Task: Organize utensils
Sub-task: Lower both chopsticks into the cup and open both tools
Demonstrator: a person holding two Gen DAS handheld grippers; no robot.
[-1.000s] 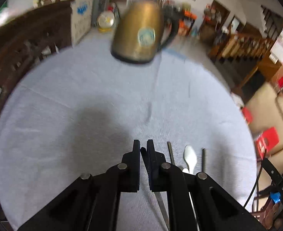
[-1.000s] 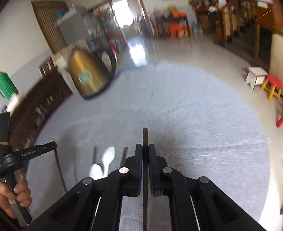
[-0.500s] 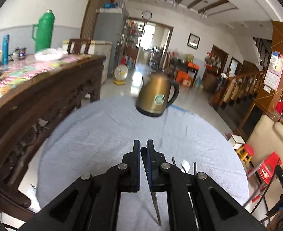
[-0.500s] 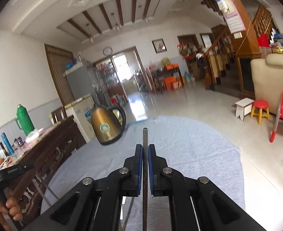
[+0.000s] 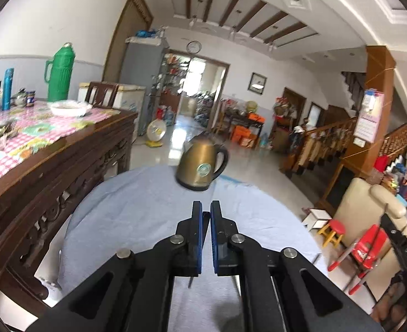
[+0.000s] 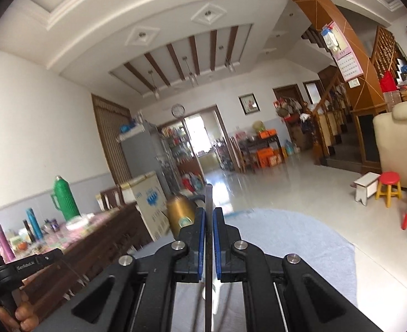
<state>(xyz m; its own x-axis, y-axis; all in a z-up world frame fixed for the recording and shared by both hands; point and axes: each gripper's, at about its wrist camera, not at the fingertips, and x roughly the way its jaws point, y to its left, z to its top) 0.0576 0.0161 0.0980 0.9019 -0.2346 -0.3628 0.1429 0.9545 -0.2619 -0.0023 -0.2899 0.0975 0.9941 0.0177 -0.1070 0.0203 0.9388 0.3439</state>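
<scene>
Both tools lifted off table (image 5: 137, 202); right tool (image 6: 209, 218) clamped on upright chopstick (image 6: 208, 196), left tool (image 5: 206, 213) together, holding thin utensil (image 5: 190, 281).

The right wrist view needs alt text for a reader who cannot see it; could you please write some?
The right claw is shut on a thin dark utensil that sticks out past its tips, raised over a table with a blue-grey cloth. A brass-coloured kettle stands just behind, with a large tiled room beyond.
</scene>
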